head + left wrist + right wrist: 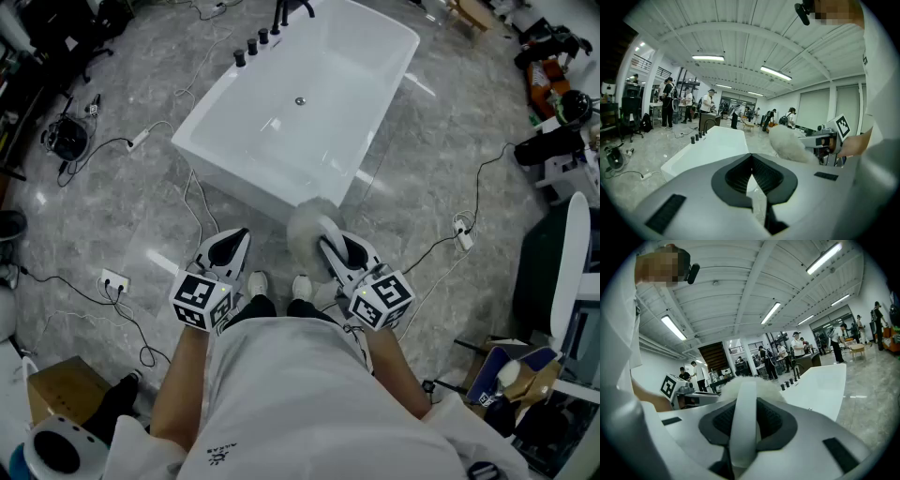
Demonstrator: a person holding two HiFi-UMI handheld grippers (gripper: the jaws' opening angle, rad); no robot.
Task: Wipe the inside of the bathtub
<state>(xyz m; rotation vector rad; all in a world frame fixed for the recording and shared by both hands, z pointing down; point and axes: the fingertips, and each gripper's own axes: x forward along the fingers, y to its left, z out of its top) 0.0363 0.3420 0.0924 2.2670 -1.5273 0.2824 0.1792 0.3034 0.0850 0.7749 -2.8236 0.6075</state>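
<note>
Well, left gripper [232, 246]: jaws pressed together, holding nothing;
right gripper [333, 251]: clamped the fluffy duster [307, 223] by its handle;
bathtub [272, 192]: stood just beyond the duster.

This is a large open lab or workshop hall, not a bathroom. A freestanding bathtub [328, 84] stands alone on a grey marble-look floor [112, 216] strewn with cables [103, 150] and a power strip [113, 280]. Strip lights [708, 58] hang from a ribbed white ceiling [740, 42]. People [668, 101] stand among workstations, and a cardboard box [61, 389] sits nearby.
</note>
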